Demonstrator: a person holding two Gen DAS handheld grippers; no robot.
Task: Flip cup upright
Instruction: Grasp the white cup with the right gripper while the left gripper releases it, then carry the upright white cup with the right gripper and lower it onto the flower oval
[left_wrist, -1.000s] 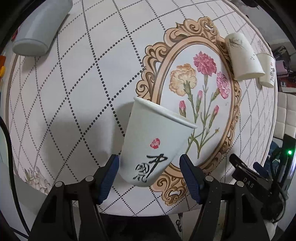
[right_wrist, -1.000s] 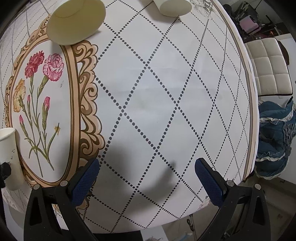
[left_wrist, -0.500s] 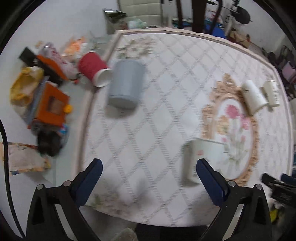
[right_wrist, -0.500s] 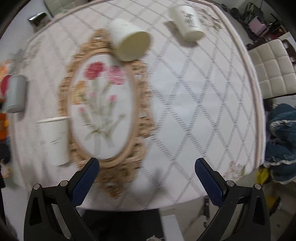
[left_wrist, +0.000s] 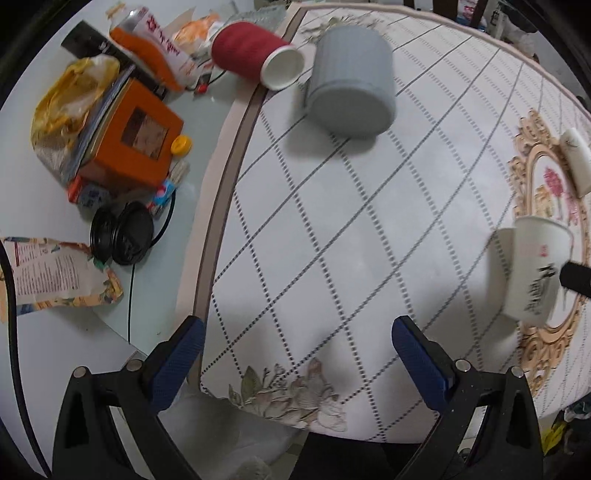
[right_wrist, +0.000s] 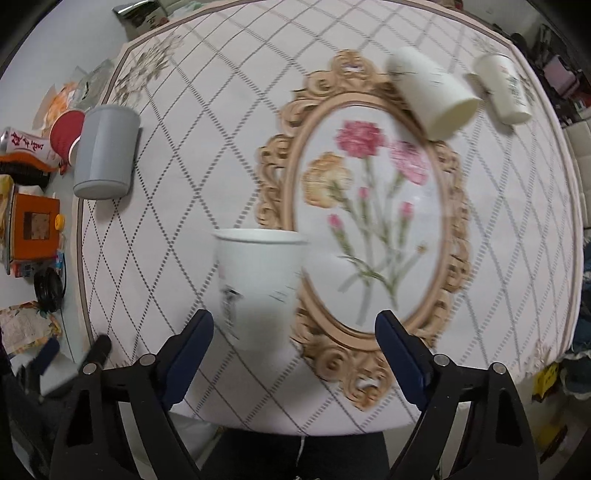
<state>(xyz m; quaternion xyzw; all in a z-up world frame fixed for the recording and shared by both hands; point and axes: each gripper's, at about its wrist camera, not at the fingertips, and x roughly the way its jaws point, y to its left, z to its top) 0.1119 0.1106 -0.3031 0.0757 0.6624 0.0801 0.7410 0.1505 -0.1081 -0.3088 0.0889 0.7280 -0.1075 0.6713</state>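
A white paper cup with black script (left_wrist: 535, 273) (right_wrist: 258, 284) stands upright on the tablecloth by the ornate flower frame. A grey cup (left_wrist: 351, 85) (right_wrist: 105, 151) and a red cup (left_wrist: 256, 53) (right_wrist: 66, 131) lie on their sides at the far left. Two more white cups (right_wrist: 432, 101) (right_wrist: 504, 88) lie on their sides at the far right. My left gripper (left_wrist: 295, 354) is open and empty over the cloth, left of the upright cup. My right gripper (right_wrist: 295, 350) is open and empty, just in front of the upright cup.
Clutter lies on the glass table left of the cloth: an orange box (left_wrist: 129, 140), a yellow bag (left_wrist: 70, 99), black lids (left_wrist: 122, 232) and a printed packet (left_wrist: 55, 273). The tablecloth edge (left_wrist: 218, 206) runs beside them. A white chair (right_wrist: 581, 147) stands at the right.
My left gripper let go of the white cup, which now stands upright, and swung left toward the grey and red cups. My right gripper pulled back and turned toward the upright cup.
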